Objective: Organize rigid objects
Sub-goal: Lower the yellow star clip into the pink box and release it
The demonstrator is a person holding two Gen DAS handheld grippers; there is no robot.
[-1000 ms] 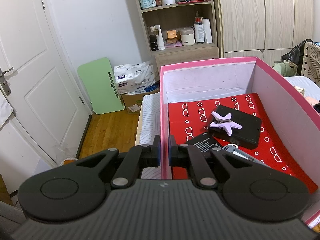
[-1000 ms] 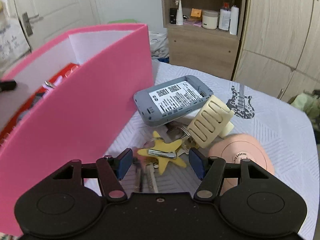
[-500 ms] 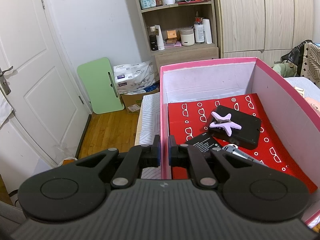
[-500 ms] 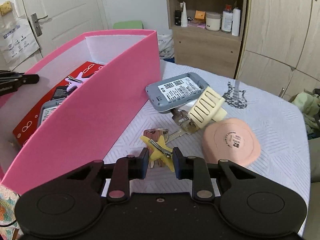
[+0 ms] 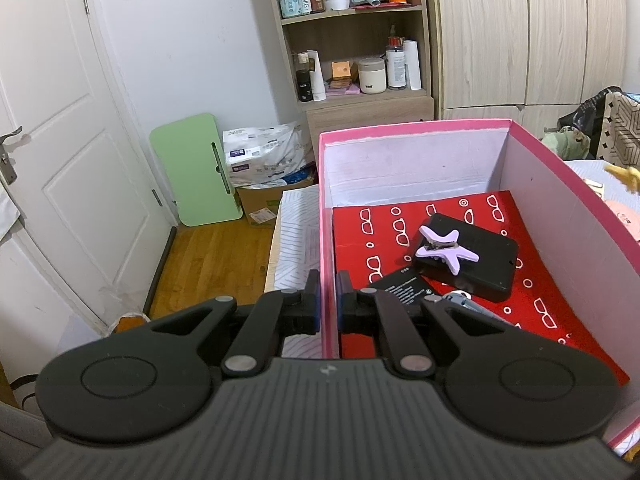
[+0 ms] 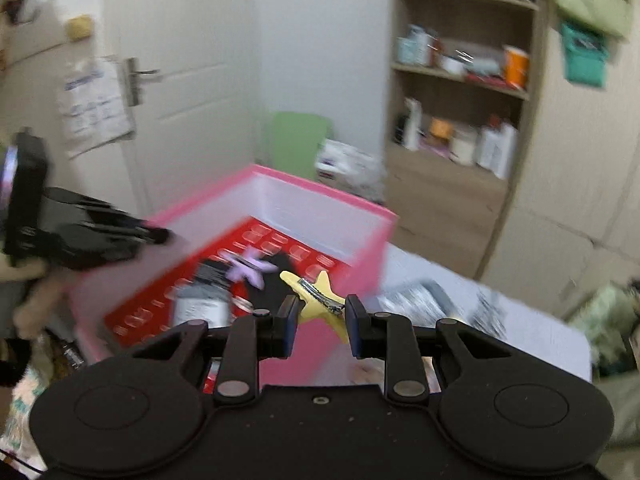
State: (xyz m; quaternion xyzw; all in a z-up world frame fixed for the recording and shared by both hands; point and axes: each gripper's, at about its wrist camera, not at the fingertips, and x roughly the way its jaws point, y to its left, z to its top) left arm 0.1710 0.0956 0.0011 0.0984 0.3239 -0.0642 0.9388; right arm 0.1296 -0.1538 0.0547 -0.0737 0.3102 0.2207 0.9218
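A white door and a wooden shelf unit w/ bottles and jars are seen at the back of the room; a green board is leaned on the wall beside a printed bag and a cardboard box. A white-patterned tabletop is seen to the right of the box in the right wrist view.

The pink box is set on that surface, open at the top. Its floor is covered by a red sheet printed w/ glasses. The near-left wall of the box is pinched by the left gripper, one finger outside and one inside, pads pressed to the wall.

Inside, a black flat device is laid on the red sheet, w/ a lilac star clip resting on top of it. A black card w/ small print is partly tucked under the device, and a metal item lies just beside; it is partly hidden by the gripper linkage.

The yellow star clip is seen between the fingers of the right gripper, above the box's right wall. The fingers are held apart; whether the clip is touched by them cannot be told, as the right wrist view is blurred. The box wall stands directly below the clip.
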